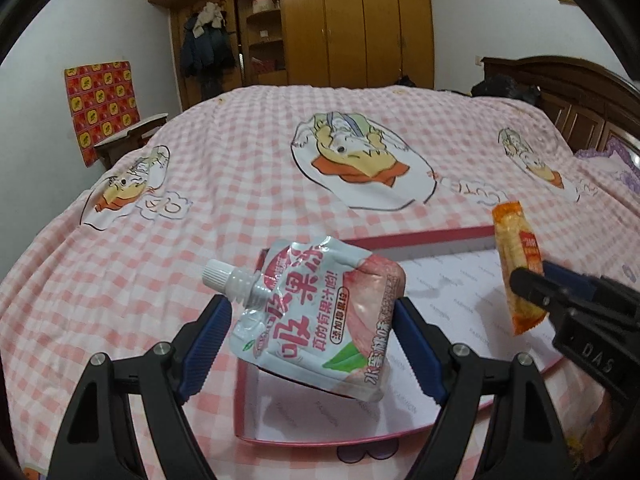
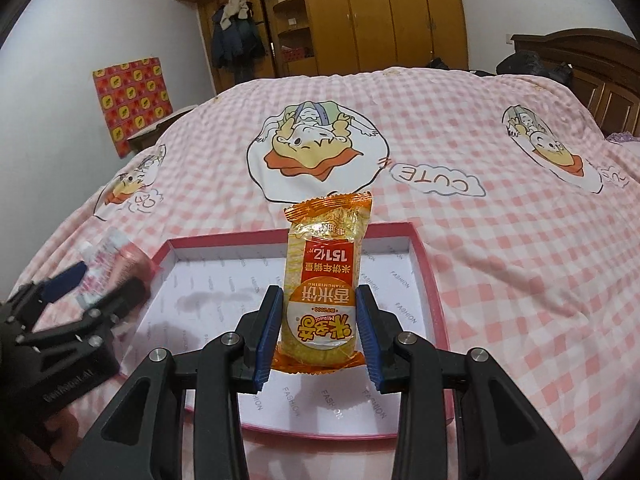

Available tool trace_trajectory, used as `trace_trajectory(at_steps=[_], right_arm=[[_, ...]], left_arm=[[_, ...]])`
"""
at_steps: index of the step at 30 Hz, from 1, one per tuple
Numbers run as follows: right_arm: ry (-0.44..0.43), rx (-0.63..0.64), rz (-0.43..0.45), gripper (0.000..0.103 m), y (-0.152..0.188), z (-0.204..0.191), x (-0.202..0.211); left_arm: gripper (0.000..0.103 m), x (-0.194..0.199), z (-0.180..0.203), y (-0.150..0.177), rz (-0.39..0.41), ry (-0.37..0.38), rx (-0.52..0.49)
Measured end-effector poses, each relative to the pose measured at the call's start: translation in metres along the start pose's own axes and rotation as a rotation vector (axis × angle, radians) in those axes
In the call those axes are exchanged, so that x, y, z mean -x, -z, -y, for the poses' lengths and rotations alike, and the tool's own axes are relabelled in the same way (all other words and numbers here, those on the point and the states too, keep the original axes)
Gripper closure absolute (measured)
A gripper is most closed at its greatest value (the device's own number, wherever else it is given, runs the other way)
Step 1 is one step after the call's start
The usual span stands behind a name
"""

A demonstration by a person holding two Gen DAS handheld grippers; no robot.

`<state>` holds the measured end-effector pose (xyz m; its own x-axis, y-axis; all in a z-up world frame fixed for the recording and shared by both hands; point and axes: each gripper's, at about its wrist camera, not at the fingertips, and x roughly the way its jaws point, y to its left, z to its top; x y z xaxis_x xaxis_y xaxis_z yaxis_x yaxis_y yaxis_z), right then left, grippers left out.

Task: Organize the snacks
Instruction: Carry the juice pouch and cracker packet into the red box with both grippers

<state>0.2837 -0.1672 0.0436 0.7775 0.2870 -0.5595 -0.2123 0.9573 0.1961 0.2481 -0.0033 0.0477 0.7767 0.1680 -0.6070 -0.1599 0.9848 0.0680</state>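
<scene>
My left gripper (image 1: 312, 316) is shut on a pink and white jelly drink pouch (image 1: 316, 316) with a white cap, held above the left end of a shallow pink-rimmed box (image 1: 424, 238) with a white lining. My right gripper (image 2: 318, 300) is shut on an orange and yellow rice cracker pack (image 2: 324, 276), held upright above the same box (image 2: 430, 272). The cracker pack also shows in the left wrist view (image 1: 516, 264), the pouch blurred in the right wrist view (image 2: 108, 268). The box holds nothing that I can see.
The box lies on a bed with a pink checked cover (image 2: 500, 240) printed with cartoon figures. A wooden headboard (image 2: 592, 76) stands at the right, wooden wardrobes (image 2: 380, 12) at the back, a small table (image 1: 128, 140) at the left.
</scene>
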Motion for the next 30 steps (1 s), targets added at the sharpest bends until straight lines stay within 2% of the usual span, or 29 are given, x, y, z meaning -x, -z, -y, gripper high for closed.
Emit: trace_trajectory(at_steps=[7, 30], right_arm=[[-0.013, -0.003, -0.014, 0.065, 0.001, 0.002, -0.005], [-0.124, -0.065, -0.063, 0.065, 0.005, 0.014, -0.016]], left_arm=[[0.018, 0.0, 0.004, 0.003, 0.011, 0.018, -0.013], [0.017, -0.008, -0.001, 0.004, -0.036, 0.074, 0.016]])
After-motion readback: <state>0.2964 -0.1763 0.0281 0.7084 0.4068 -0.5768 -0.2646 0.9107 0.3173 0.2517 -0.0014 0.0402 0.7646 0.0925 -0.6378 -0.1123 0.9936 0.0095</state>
